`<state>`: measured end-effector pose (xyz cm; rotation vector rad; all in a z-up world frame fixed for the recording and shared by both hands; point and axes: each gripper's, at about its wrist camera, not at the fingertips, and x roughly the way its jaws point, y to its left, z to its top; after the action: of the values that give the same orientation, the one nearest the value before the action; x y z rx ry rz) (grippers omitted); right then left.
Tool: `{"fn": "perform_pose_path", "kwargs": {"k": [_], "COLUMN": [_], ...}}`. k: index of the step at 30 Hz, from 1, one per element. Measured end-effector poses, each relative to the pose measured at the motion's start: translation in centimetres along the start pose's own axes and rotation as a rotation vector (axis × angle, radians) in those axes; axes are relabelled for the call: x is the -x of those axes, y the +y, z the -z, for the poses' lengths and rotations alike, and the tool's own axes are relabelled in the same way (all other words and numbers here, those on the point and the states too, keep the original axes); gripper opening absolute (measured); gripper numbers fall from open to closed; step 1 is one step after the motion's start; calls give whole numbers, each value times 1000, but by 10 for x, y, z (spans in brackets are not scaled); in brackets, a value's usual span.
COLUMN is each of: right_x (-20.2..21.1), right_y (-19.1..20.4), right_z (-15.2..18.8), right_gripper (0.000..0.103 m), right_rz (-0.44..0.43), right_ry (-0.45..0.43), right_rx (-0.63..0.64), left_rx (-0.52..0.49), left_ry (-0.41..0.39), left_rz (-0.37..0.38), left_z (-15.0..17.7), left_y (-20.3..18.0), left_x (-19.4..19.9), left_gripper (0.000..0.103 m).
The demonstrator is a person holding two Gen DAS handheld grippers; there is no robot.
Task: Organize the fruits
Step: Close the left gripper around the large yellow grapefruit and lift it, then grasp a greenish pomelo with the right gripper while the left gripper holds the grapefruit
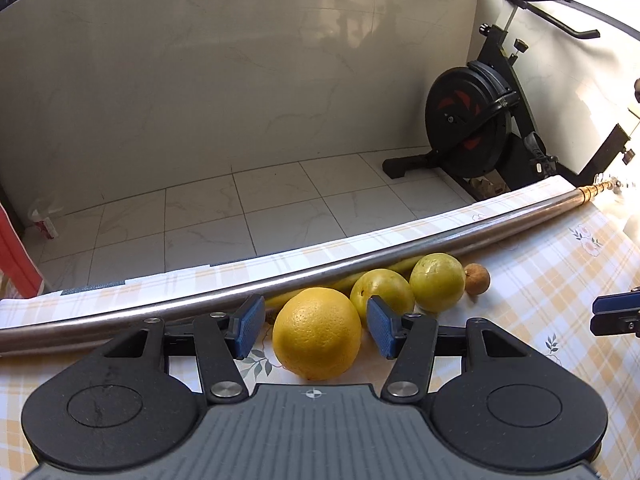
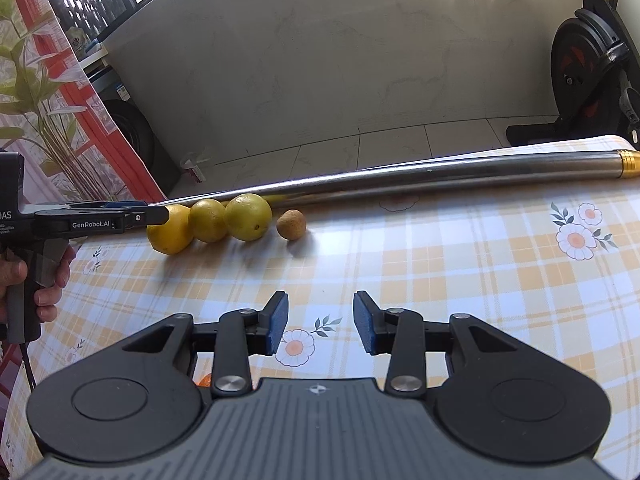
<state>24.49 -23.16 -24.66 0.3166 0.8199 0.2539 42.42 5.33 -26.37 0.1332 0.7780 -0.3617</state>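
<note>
Between the two blue pads of the left gripper (image 1: 316, 326) sits the big yellow orange (image 1: 317, 333), directly ahead of the camera and low in the view. The jaws are spread on both sides of it; a small gap shows at each pad, so the fruit looks framed but not yet pinched. It rests on the desk (image 1: 540, 280), at the left end of a row that runs along a metal pipe (image 1: 360, 260): orange, then two greenish fruits (image 1: 382, 292) (image 1: 437, 282), then a small brown fruit (image 1: 477, 279). The row's long axis goes left to right, parallel to the pipe, and the gripper comes across it, so closing should catch only the orange.

The left hand is clearly the nearer one. The right gripper (image 2: 320, 322) hangs over bare checked cloth, well apart from the row, its jaws partly spread and empty.

The right wrist view gives the side look (which the left one lacks): the left gripper (image 2: 156, 214) reaches the orange (image 2: 170, 232) from the left. Only the left view shows a thin yellow thing (image 1: 348, 282) behind the fruits, perhaps a banana.
</note>
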Motion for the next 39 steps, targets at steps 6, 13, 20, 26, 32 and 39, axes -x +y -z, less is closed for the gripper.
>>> {"fn": "perform_pose_path", "kwargs": {"k": [6,13,20,26,32,39], "right_x": [-5,-7,-4,6,30,68], "right_y": [-3,-3,1,9,27,45], "right_z": [1,1,-2,-2,-5,-10], "right_gripper": [40,40,40,40,40,40], "right_rz": [5,9,12,6,9,8], "right_ry": [13,17,7,-6,-37,-90], "right_rx": [-3,5,20,14,43,72], "left_rx": [-9,-45,-59,-42,-17,59], "left_ry": [31,56,87,44,-26,-128], "left_rz": [34,6,-10,-24,-21,-1], "left_z": [4,9,9,12,5,3], "left_y": [-3,-8,-5,-2,-3,-17], "left_x": [-8,-19,-14,21,76,156], "left_gripper": [70,70,58,58,58,58]}}
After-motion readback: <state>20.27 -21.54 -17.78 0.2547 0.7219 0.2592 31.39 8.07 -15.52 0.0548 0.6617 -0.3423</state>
